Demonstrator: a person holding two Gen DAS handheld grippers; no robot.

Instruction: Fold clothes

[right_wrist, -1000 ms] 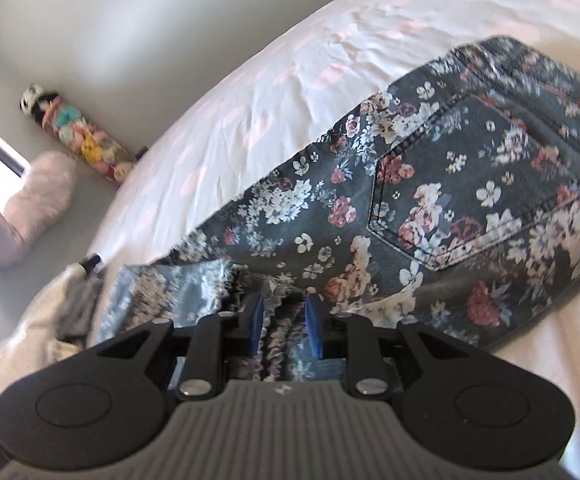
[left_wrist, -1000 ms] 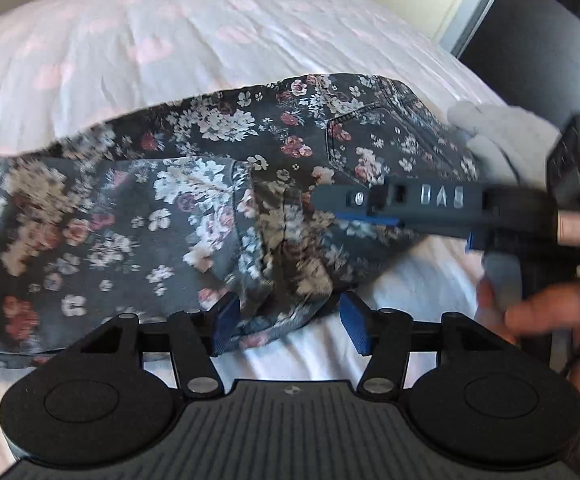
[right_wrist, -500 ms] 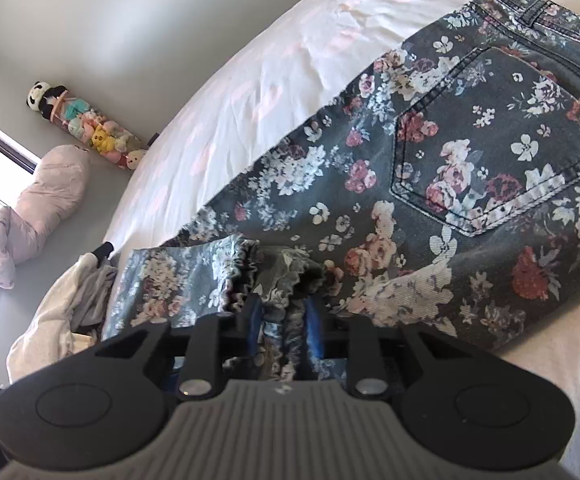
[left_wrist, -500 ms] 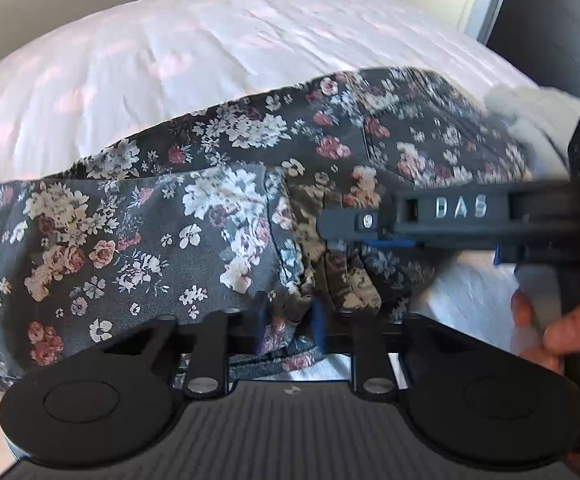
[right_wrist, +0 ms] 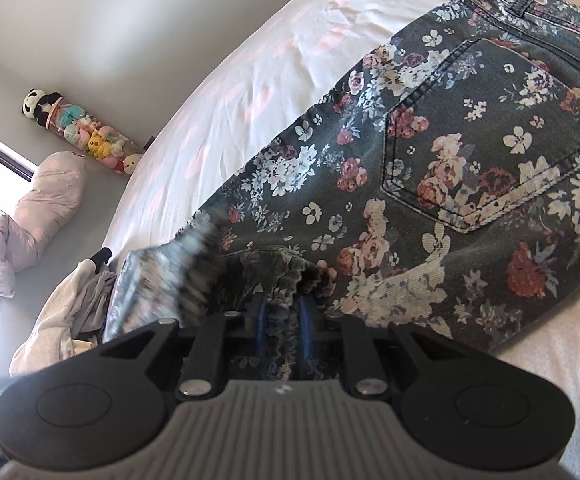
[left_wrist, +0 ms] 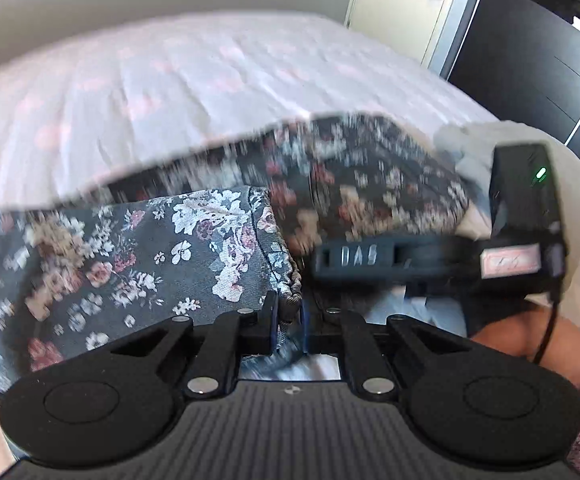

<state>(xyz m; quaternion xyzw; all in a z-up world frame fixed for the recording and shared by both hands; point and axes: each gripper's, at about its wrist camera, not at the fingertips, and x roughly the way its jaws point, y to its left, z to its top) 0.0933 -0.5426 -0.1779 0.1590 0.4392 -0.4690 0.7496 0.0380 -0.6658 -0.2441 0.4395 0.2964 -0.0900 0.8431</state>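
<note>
While the left gripper (left_wrist: 288, 322) pinches a folded hem of the floral jeans (left_wrist: 149, 264), the right gripper (right_wrist: 281, 328) is closing its jaws on a bunched, frayed edge of the same jeans, cloth pressed between its blue pads. Beyond, the jeans lie spread, back pocket (right_wrist: 486, 136) up, across the white bed (right_wrist: 249, 80).

free: bedsheet (left_wrist: 209, 80) beyond jeans (right_wrist: 430, 184) | blocked: clothes pile (right_wrist: 65, 312) left
</note>
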